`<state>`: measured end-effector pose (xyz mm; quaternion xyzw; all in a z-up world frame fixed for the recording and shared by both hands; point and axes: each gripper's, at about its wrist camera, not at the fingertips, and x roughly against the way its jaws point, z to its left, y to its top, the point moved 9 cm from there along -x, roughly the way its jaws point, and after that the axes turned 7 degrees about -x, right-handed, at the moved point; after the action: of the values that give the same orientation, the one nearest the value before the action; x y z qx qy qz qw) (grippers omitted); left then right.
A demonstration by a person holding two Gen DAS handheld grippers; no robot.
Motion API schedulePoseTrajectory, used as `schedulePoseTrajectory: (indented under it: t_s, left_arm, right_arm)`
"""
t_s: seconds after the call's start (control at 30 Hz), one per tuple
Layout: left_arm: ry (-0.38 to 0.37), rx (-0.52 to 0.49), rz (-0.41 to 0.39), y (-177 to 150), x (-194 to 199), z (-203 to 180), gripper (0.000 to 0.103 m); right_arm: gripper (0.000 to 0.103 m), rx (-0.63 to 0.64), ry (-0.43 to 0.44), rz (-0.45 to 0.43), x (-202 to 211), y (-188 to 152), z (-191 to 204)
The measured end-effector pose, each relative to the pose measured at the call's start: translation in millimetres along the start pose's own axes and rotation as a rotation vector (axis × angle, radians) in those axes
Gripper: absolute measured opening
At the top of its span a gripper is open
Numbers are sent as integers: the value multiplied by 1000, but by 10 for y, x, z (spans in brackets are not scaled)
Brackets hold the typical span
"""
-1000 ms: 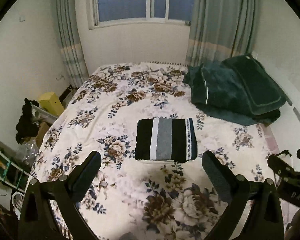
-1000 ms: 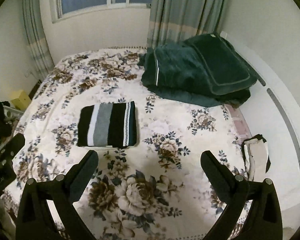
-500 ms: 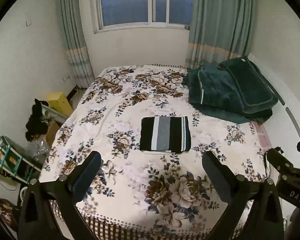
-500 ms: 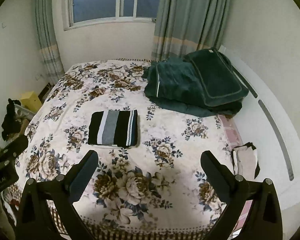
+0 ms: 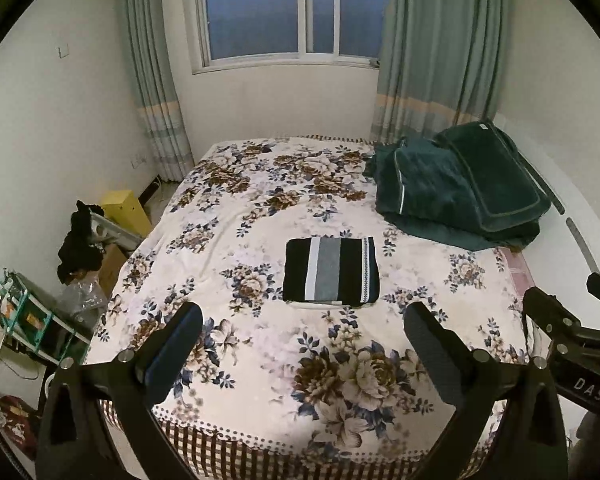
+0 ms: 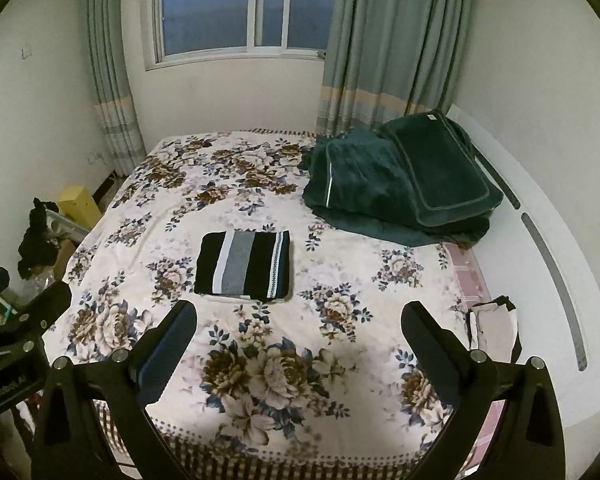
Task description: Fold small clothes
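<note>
A folded garment (image 5: 331, 270) with black, white and grey stripes lies flat as a neat rectangle in the middle of the floral bed (image 5: 260, 208). It also shows in the right wrist view (image 6: 244, 266). My left gripper (image 5: 302, 344) is open and empty, held high above the bed's near end, well short of the garment. My right gripper (image 6: 298, 340) is open and empty too, at about the same height and distance. The right gripper's body (image 5: 572, 340) shows at the right edge of the left wrist view.
A dark green quilt and cushion (image 5: 460, 188) are piled at the bed's far right. A white and black cloth (image 6: 494, 328) lies at the bed's right edge. A yellow box (image 5: 126, 210), dark clothes (image 5: 78, 244) and a shelf (image 5: 16, 320) stand left of the bed.
Both grippers have pulled back and up from the bed, so the folded garment looks smaller and farther. The bed's near edge has come into view. The garment has not moved.
</note>
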<state>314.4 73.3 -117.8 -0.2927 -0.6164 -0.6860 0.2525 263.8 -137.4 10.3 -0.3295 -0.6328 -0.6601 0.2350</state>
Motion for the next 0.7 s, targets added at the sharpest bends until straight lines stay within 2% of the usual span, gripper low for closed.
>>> schedulePoseTrajectory:
  t_s: [0.7]
  left_arm:
    - [32,9,-33,66,179,139,103]
  right_arm:
    - [103,11,22,-11,72,142,37]
